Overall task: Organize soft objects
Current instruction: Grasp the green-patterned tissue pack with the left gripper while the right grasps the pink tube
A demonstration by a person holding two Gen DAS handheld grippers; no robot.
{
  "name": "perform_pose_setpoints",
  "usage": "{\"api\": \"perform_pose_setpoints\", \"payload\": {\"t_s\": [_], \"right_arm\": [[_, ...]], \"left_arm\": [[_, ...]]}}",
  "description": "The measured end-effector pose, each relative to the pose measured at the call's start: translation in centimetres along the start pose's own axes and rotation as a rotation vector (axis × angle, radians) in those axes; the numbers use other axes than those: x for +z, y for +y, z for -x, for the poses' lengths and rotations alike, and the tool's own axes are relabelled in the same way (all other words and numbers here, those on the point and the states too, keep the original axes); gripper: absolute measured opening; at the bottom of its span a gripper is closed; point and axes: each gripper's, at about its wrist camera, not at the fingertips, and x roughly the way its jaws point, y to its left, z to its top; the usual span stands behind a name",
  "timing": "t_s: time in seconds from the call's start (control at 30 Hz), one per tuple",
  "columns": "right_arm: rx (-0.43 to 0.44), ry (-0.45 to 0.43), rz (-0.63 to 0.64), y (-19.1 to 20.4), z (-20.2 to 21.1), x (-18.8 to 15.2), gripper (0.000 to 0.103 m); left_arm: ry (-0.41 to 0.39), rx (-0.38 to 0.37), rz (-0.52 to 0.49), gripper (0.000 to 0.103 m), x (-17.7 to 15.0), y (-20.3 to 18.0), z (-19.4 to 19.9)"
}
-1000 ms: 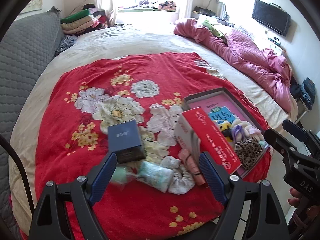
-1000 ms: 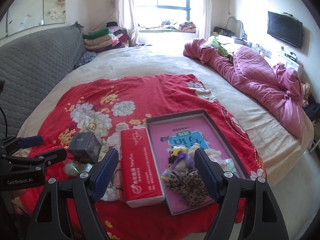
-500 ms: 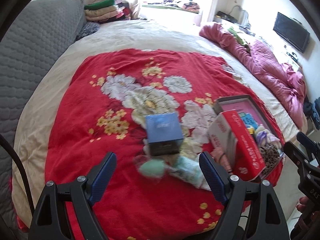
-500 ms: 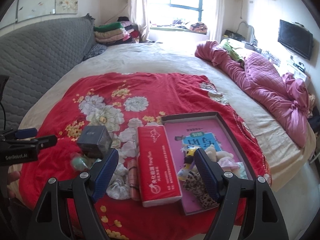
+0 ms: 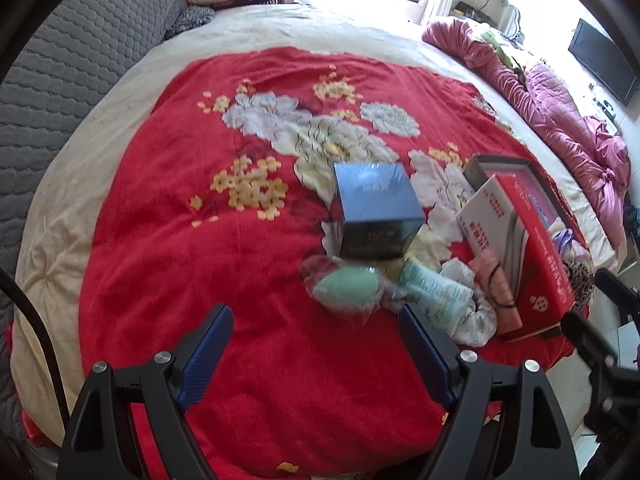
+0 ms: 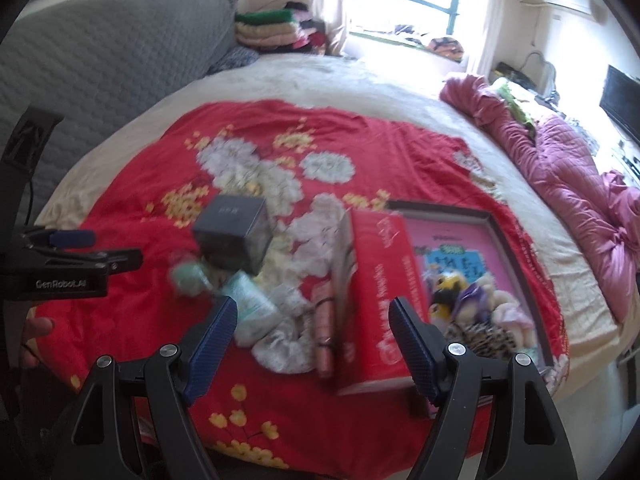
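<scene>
Left gripper (image 5: 314, 326) farther left of scrunchie (image 5: 474, 322)

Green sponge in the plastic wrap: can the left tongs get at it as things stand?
Probably yes. The green sponge lies on the red blanket just ahead of the open left tongs, with nothing between. The blue box sits close behind it and a pale packet beside it, which could crowd the right finger.
</scene>
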Motion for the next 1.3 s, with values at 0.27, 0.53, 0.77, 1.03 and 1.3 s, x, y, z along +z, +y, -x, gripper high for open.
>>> {"api": "perform_pose_setpoints", "payload": {"t_s": [0.27,0.53,0.77,1.03,1.3], "right_arm": [[-0.077,0.050,0.110,1.9,-1.9,-3.0,0.080],[-0.205,0.036,0.270,3.9,-3.4,-4.6,0.073],[-0.374,0.088,0.514,6.1,-6.7,-6.4,0.054],[-0.404,0.147,0.571,5.6,-10.0,-6.8,0.039],[-0.415,0.181,0.609,5.3,-12.2,-7.1,0.016]], "left_arm": [[0.090,-0.143,-0.028,0.084,-0.8,-3.0,-2.9],[0.161,-0.189,-0.049,0.084,0.0,-5.3,-6.0],[0.172,-0.186,-0.071,0.084,1.1,-5.4,-7.3],[0.192,-0.200,-0.086,0.085,1.9,-5.8,-8.3],[0.233,-0.216,-0.062,0.090,2.1,-6.0,-9.2]]}}
